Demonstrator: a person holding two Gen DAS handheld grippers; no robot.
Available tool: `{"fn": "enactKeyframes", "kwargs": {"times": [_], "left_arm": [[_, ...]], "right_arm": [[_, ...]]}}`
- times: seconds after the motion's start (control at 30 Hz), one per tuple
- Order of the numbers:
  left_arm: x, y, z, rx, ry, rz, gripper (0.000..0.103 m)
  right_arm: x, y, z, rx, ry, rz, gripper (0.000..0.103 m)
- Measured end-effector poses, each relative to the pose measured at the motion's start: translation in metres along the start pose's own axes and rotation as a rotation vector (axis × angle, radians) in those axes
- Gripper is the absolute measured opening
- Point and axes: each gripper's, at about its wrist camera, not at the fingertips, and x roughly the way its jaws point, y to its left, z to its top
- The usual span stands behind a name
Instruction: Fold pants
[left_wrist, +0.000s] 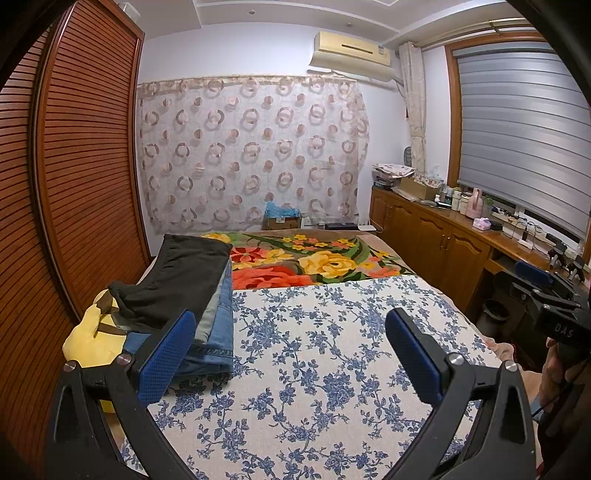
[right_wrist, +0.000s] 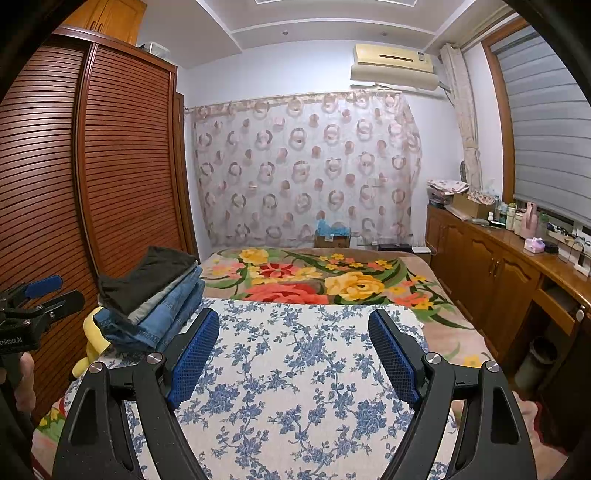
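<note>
A stack of folded pants (left_wrist: 192, 291) lies at the left edge of the bed, black pants on top, a grey pair and blue jeans below; it also shows in the right wrist view (right_wrist: 159, 295). My left gripper (left_wrist: 291, 325) is open and empty above the blue-flowered white cloth (left_wrist: 314, 350), just right of the stack. My right gripper (right_wrist: 293, 328) is open and empty above the same cloth (right_wrist: 295, 369). Each gripper shows at the edge of the other's view: the right one (left_wrist: 546, 288), the left one (right_wrist: 33, 295).
A yellow plush toy (left_wrist: 92, 339) lies under the stack's left side. A bright floral blanket (left_wrist: 314, 258) covers the far half of the bed. A slatted wooden wardrobe (left_wrist: 74, 166) stands left. Wooden cabinets (left_wrist: 436, 236) with bottles run along the right; a bin (left_wrist: 495, 314) stands below.
</note>
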Motion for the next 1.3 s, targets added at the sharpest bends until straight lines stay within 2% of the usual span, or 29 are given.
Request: {"fn": "enactKeyframes", "kwargs": {"times": [1.3], "left_arm": [[-0.0014, 0.0042, -0.0024, 0.002, 0.001, 0.003, 0.103]], "right_arm": [[-0.0018, 0.0004, 0.0003, -0.004, -0.001, 0.004, 0.084]]}}
